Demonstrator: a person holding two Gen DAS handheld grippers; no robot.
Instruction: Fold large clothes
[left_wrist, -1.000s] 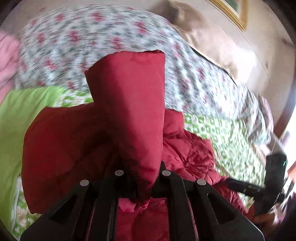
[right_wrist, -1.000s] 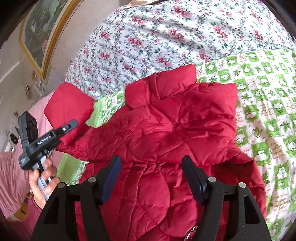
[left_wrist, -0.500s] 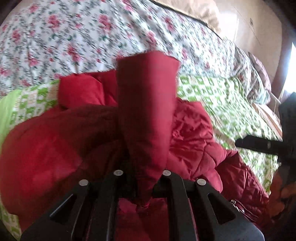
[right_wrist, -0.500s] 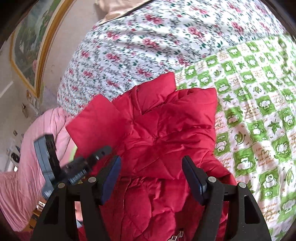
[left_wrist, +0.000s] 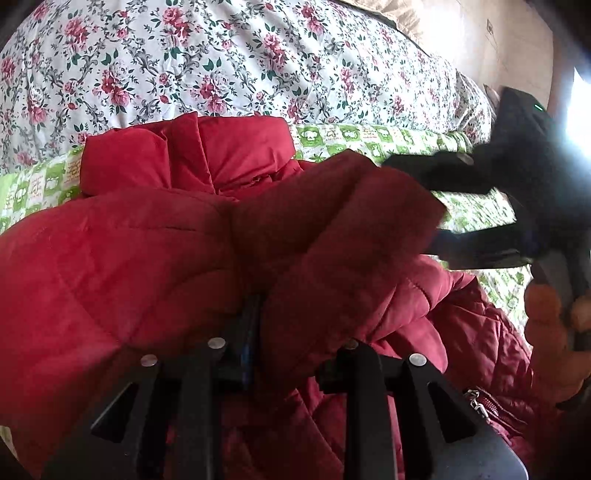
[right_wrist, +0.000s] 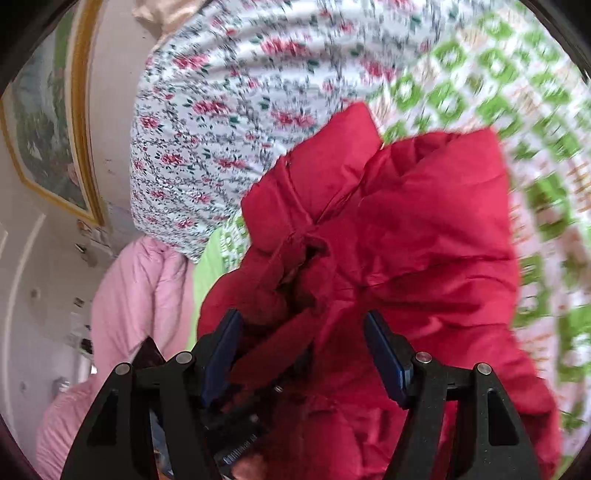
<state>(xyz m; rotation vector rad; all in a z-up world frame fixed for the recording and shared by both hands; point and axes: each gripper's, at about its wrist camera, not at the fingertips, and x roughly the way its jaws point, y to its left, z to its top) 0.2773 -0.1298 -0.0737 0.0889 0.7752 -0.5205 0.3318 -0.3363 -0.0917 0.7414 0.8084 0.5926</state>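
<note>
2 wrist fisheyes close above a bed, facing its head, sharing the red jacket (left_wrist: 155, 229) (right_wrist: 424, 229)

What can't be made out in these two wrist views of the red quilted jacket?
- Left wrist view: the left tool's tips, buried under the red quilted jacket's sleeve; its jaws are opening.
- Left wrist view: the jacket's hem, cut off by the bottom edge.
- Right wrist view: the green checked sheet's pattern, motion-blurred.
- Right wrist view: the left tool, mostly hidden behind the right tool.
</note>
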